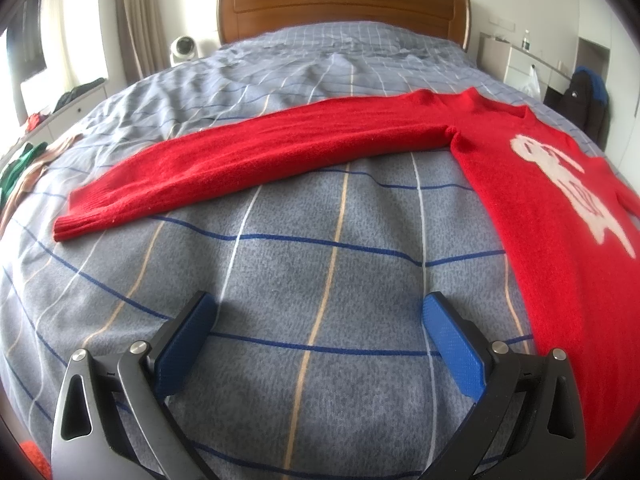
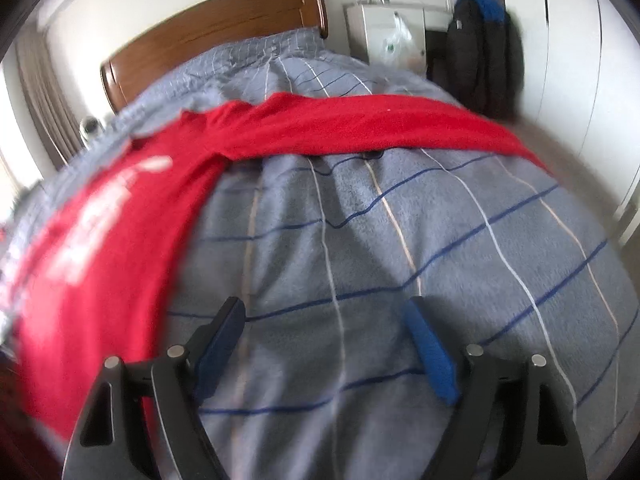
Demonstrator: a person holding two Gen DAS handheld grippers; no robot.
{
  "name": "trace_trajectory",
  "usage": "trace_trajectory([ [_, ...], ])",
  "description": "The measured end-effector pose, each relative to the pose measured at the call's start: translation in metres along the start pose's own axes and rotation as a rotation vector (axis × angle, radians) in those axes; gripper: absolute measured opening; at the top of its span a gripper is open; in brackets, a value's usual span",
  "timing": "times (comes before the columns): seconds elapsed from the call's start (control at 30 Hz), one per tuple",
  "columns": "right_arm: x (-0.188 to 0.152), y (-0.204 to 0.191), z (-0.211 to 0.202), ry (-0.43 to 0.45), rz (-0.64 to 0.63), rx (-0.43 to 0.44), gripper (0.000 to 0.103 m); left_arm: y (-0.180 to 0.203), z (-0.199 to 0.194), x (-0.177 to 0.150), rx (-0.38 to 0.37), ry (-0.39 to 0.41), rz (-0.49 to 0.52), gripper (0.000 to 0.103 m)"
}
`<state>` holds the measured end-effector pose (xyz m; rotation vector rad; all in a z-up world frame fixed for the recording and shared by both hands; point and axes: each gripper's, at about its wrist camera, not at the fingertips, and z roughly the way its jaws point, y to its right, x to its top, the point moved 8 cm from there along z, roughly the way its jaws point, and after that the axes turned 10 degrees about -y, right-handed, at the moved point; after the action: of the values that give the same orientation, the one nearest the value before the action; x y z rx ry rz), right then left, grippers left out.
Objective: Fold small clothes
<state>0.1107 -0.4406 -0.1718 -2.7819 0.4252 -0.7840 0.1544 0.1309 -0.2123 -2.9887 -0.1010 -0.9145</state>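
Red sweater (image 1: 532,200) lies flat on bed (image 1: 320,240), sleeves spread. Left gripper (image 1: 320,336) and right gripper (image 2: 326,340): jaws wide open, empty, over bare cover. Knit looks soft, light, limp; best pinched at cuff (image 1: 66,230) or hem.

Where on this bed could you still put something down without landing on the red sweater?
Bare bedspread lies below each outstretched sleeve, beside the sweater body, where the open left gripper and right gripper hover. More lies beyond the sleeves toward the headboard. The far left edge is crowded with other clothes.
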Motion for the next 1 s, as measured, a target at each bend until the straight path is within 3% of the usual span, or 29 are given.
trace_trajectory([
  [0.03, 0.008, 0.010, -0.013, 0.014, 0.064, 0.083, 0.081, 0.000, 0.000, 0.000, 0.002, 0.002, 0.001, 0.103],
  [0.2, 0.047, 0.088, -0.044, 0.099, 0.412, 0.324, 0.080, -0.001, -0.001, 0.003, 0.010, 0.012, 0.002, 0.103],
  [0.27, 0.060, 0.134, -0.045, 0.140, 0.610, 0.408, 0.067, 0.000, -0.001, 0.001, 0.013, 0.015, 0.002, 0.103],
  [0.4, 0.068, 0.190, -0.021, 0.137, 0.900, 0.544, 0.058, 0.000, 0.000, 0.001, 0.014, 0.015, 0.001, 0.103],
  [0.47, 0.072, 0.205, -0.010, 0.139, 0.972, 0.545, 0.043, 0.000, 0.000, 0.001, 0.016, 0.000, 0.000, 0.103],
  [0.53, 0.078, 0.215, -0.001, 0.134, 1.004, 0.533, 0.037, 0.000, -0.003, -0.001, 0.022, -0.025, -0.001, 0.103],
  [0.6, 0.090, 0.218, 0.006, 0.144, 1.015, 0.542, 0.036, 0.000, -0.008, -0.004, 0.032, -0.044, 0.004, 0.103],
  [0.83, 0.110, 0.217, 0.022, 0.192, 1.027, 0.445, 0.033, -0.003, -0.020, -0.015, 0.038, -0.046, 0.013, 0.103],
  [0.93, 0.117, 0.216, 0.027, 0.148, 0.962, 0.335, 0.005, -0.004, -0.015, -0.012, 0.021, -0.043, 0.005, 0.103],
  [1.0, 0.131, 0.204, 0.010, 0.184, 0.896, 0.287, 0.005, -0.003, -0.015, -0.013, 0.011, -0.033, -0.001, 0.103],
])
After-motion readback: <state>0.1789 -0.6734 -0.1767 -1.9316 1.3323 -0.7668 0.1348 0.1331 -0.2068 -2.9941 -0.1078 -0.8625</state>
